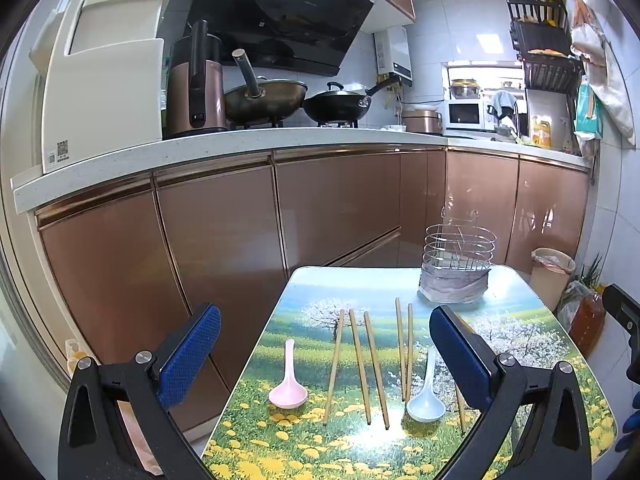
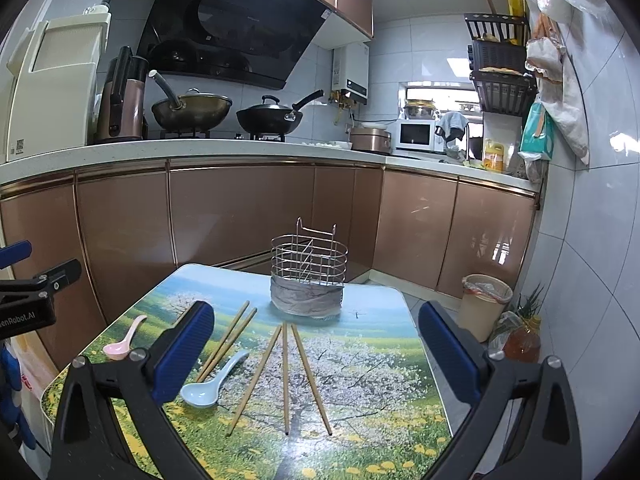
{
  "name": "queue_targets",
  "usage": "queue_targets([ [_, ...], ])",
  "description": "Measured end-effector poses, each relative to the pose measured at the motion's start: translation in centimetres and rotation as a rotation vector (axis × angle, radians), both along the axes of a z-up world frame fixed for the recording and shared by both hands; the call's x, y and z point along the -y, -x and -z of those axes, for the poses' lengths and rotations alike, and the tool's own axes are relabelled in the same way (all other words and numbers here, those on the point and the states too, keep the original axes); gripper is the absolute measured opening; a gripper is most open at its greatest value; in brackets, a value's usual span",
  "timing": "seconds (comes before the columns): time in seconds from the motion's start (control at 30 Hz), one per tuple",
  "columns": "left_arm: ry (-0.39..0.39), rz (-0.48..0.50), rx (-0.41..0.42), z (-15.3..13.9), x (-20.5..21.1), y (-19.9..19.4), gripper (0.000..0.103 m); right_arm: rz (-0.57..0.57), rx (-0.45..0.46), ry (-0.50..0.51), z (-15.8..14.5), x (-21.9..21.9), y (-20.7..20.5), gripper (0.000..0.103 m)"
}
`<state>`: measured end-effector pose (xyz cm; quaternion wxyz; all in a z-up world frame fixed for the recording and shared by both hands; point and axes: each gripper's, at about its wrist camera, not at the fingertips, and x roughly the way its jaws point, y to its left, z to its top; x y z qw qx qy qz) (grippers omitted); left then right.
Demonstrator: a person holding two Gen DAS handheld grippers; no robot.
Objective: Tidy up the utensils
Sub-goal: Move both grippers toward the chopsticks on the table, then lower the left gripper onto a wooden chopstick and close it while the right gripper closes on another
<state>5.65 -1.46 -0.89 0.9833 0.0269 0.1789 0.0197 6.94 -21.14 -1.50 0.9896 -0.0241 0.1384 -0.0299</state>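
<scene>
Several wooden chopsticks (image 1: pixel 359 366) lie on the small table (image 1: pixel 304 452) with a meadow print. A pink spoon (image 1: pixel 287 388) lies left of them and a light blue spoon (image 1: pixel 426 396) lies right. A wire utensil basket (image 1: pixel 456 268) stands at the table's far right. My left gripper (image 1: pixel 325 354) is open and empty above the near edge. In the right wrist view the chopsticks (image 2: pixel 285 376), blue spoon (image 2: pixel 214 386), pink spoon (image 2: pixel 122 342) and basket (image 2: pixel 307 280) show. My right gripper (image 2: pixel 316 356) is open and empty above the table.
Brown kitchen cabinets (image 1: pixel 224 232) and a white counter with woks stand behind the table. A bin (image 2: pixel 484 302) and an oil bottle (image 2: pixel 520 340) sit on the floor to the right by the tiled wall. The left gripper's body (image 2: pixel 32 300) shows at the left edge.
</scene>
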Motion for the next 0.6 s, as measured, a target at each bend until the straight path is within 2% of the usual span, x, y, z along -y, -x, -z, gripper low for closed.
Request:
queue_targets([
  [0.27,-0.022,0.018,-0.014,-0.1,0.6,-1.5,0.103,-0.005,-0.009,0.013,-0.4,0.2,-1.3,0.103],
  [0.47,-0.026,0.026,-0.05,-0.1,0.4,-3.3,0.103,-0.044,-0.054,0.003,-0.9,0.2,-3.1,0.103],
  [0.6,-0.017,0.045,-0.092,-1.1,-1.0,-5.5,0.103,-0.065,-0.098,-0.005,-1.7,0.9,-4.7,0.103],
])
